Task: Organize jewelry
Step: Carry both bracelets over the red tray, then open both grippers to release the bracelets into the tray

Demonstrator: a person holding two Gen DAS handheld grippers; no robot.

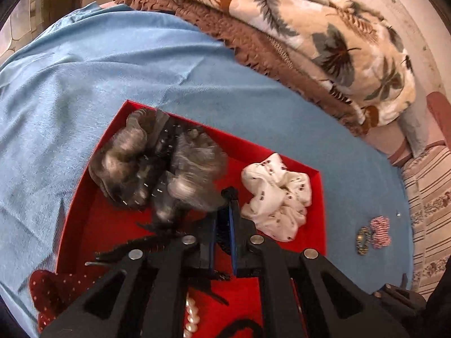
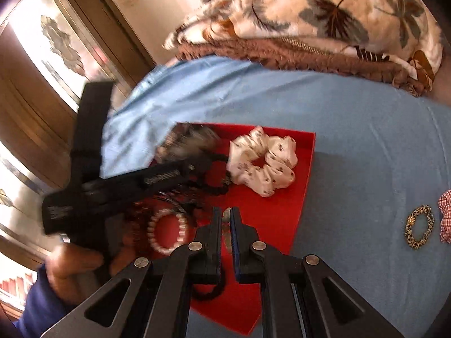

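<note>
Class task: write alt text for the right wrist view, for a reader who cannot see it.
A shut right gripper points down at a red tray on a blue cloth. The tray holds a white scrunchie, a pearl bracelet and dark hair ties. A hand holds the left gripper over the tray's left side; a leopard-print scrunchie lies on the cloth.

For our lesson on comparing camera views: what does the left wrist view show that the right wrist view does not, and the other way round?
Only the left wrist view: a dark red dotted scrunchie at the tray's edge.
Only the right wrist view: the person's hand holding the left gripper, a window, a black hair tie.
Both: the red tray on blue cloth, white scrunchie, grey fluffy clip, pearl bracelet, leopard scrunchie, leaf blanket.
</note>
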